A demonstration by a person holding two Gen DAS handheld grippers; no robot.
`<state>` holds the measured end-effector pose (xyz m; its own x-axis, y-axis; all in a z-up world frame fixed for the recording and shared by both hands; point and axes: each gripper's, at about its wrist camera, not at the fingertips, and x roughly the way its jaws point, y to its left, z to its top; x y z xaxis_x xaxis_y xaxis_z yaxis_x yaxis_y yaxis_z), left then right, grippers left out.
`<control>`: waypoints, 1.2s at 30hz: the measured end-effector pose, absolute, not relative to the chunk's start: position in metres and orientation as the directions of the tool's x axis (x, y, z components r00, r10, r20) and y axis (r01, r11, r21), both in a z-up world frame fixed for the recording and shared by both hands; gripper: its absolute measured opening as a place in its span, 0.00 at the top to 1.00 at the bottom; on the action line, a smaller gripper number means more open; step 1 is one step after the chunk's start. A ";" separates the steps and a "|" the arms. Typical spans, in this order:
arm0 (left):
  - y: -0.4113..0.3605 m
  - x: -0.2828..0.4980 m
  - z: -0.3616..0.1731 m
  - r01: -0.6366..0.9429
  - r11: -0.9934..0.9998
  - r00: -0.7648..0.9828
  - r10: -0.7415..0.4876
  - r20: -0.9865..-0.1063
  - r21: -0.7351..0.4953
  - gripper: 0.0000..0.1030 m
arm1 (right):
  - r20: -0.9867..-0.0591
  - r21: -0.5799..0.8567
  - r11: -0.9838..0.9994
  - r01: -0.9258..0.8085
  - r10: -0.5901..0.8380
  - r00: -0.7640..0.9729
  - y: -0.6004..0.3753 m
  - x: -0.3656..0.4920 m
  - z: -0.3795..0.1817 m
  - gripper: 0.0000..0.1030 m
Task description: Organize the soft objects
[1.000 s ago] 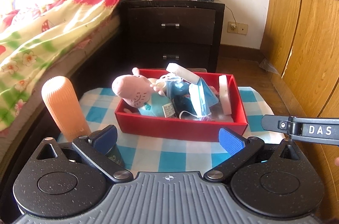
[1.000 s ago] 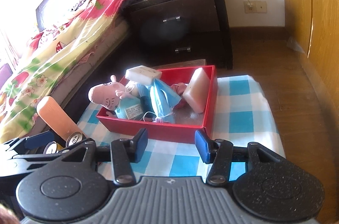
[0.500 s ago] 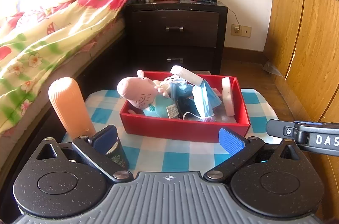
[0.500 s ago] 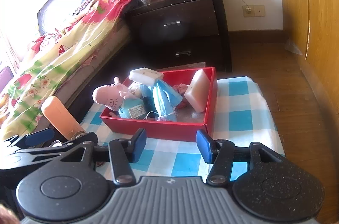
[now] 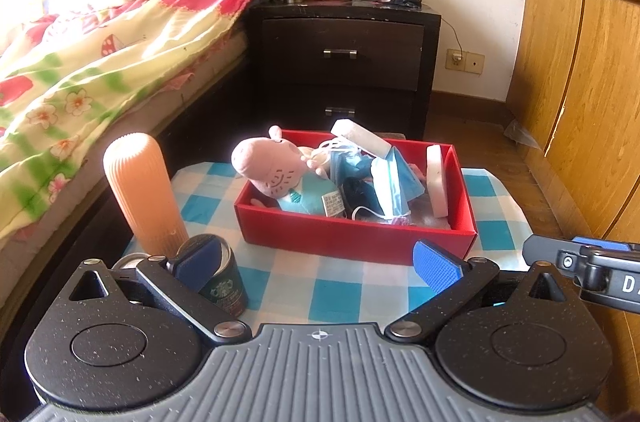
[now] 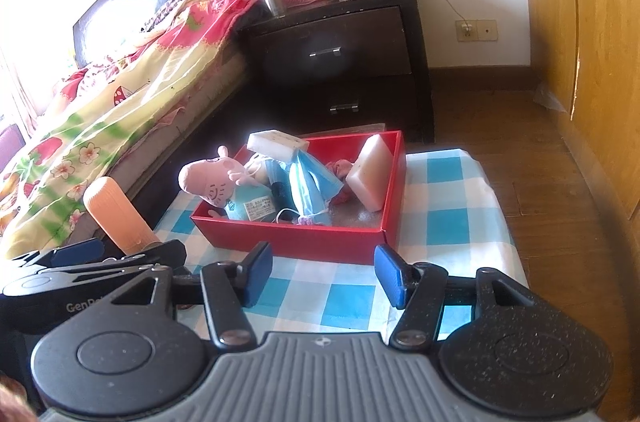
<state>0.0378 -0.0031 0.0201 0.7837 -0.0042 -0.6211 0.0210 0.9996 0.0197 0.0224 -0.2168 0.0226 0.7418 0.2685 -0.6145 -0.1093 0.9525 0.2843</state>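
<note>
left wrist view: left hand-held gripper (image 5: 318, 260) spread wide over the checked table (image 5: 344, 282), nothing between the pads; a dark green can (image 5: 222, 280) shows just behind its left finger, a thing the right wrist view hides behind the left gripper body. right wrist view: right hand-held gripper (image 6: 322, 274) jaws apart, nothing between them, and it shows the broad face of the white sponge (image 6: 370, 178) leaning on the box's right wall. red box (image 5: 360, 234) holds, left to right, pink pig plush (image 5: 272, 170), blue face masks (image 5: 390, 182), white sponges. orange ribbed bottle (image 5: 140, 190) stands left of the box. versus a second ago: right jaws wider, can more exposed, box contents unchanged.
</note>
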 end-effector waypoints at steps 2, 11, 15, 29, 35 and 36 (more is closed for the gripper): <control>-0.003 0.035 0.020 0.018 1.000 0.784 -0.005 -0.621 0.016 0.05 | -0.615 0.282 0.953 -0.112 0.269 0.742 -0.217 0.019 0.023 0.66; -0.002 0.019 0.017 0.013 1.000 0.785 -0.008 -0.619 0.003 0.05 | -0.591 0.250 0.961 -0.116 0.246 0.768 -0.218 -0.002 0.027 0.65; 0.001 0.016 0.015 0.002 1.000 0.783 -0.010 -0.622 -0.013 0.05 | -0.586 0.243 0.962 -0.124 0.247 0.772 -0.217 -0.008 0.028 0.62; -0.006 0.006 0.016 0.011 1.000 0.792 -0.008 -0.610 0.001 0.05 | -0.585 0.228 0.966 -0.124 0.237 0.776 -0.215 -0.012 0.026 0.61; -0.006 0.005 0.018 -0.003 1.000 0.796 0.005 -0.606 0.005 0.05 | -0.571 0.237 0.964 -0.120 0.238 0.786 -0.218 -0.014 0.028 0.61; -0.007 0.004 0.019 -0.006 1.000 0.796 0.009 -0.605 0.008 0.05 | -0.569 0.237 0.964 -0.120 0.238 0.787 -0.218 -0.014 0.028 0.61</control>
